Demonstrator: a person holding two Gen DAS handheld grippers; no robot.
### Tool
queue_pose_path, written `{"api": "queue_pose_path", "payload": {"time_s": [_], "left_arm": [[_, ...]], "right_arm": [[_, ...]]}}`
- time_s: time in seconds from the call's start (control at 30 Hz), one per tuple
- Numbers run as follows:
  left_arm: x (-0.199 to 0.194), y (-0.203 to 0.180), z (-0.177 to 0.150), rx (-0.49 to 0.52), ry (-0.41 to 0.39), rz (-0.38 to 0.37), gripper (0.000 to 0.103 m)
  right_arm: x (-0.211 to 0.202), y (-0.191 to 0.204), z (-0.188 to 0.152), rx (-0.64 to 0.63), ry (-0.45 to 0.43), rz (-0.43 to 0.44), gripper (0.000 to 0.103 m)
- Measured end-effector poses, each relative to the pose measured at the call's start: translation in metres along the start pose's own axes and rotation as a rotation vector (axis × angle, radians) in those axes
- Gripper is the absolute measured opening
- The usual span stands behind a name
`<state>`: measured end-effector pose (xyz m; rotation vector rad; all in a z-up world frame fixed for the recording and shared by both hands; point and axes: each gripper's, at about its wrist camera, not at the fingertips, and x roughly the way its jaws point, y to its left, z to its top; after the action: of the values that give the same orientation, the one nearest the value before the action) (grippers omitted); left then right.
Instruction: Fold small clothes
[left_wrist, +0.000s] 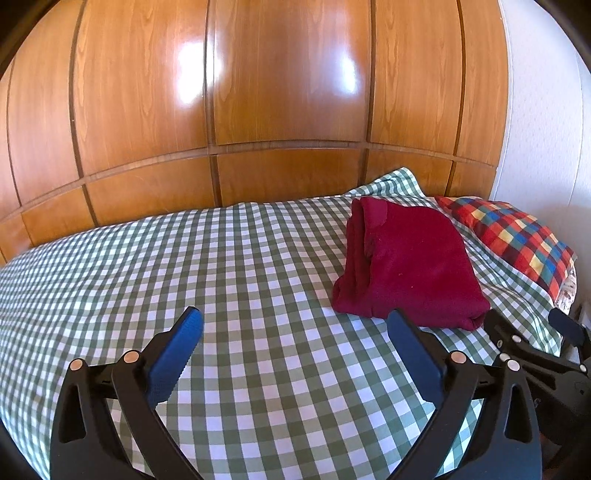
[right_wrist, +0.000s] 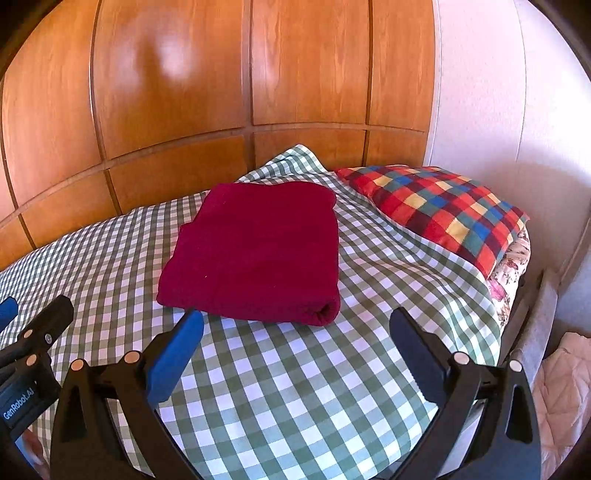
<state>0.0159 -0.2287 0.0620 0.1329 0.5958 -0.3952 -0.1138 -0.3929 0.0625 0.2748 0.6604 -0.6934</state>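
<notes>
A dark red garment (left_wrist: 410, 266) lies folded into a thick rectangle on the green-and-white checked bedcover (left_wrist: 240, 266). In the right wrist view the folded red garment (right_wrist: 258, 251) sits just beyond my fingers, its rolled edge toward me. My left gripper (left_wrist: 295, 325) stands open over bare cover, left of the garment, nothing between its blue pads. My right gripper (right_wrist: 297, 325) is open too, just short of the garment's near edge and apart from it. My right gripper (left_wrist: 532, 332) also shows at the lower right of the left wrist view.
A multicoloured checked pillow (right_wrist: 439, 210) lies right of the garment near the bed's edge. Glossy wooden wardrobe panels (left_wrist: 258, 110) stand behind the bed, a white wall (right_wrist: 487, 110) to the right. Pale pink fabric (right_wrist: 565, 406) lies on the floor beside the bed.
</notes>
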Motion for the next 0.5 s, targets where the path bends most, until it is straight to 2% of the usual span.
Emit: {"api": "queue_pose_path", "payload": {"time_s": [0.5], "left_arm": [[-0.0021,0.0016,0.0006,0.009,-0.007,0.003,0.099]], "right_arm": [[0.0003,-0.0009,0.0006,0.022,-0.001,0.006,0.100]]}}
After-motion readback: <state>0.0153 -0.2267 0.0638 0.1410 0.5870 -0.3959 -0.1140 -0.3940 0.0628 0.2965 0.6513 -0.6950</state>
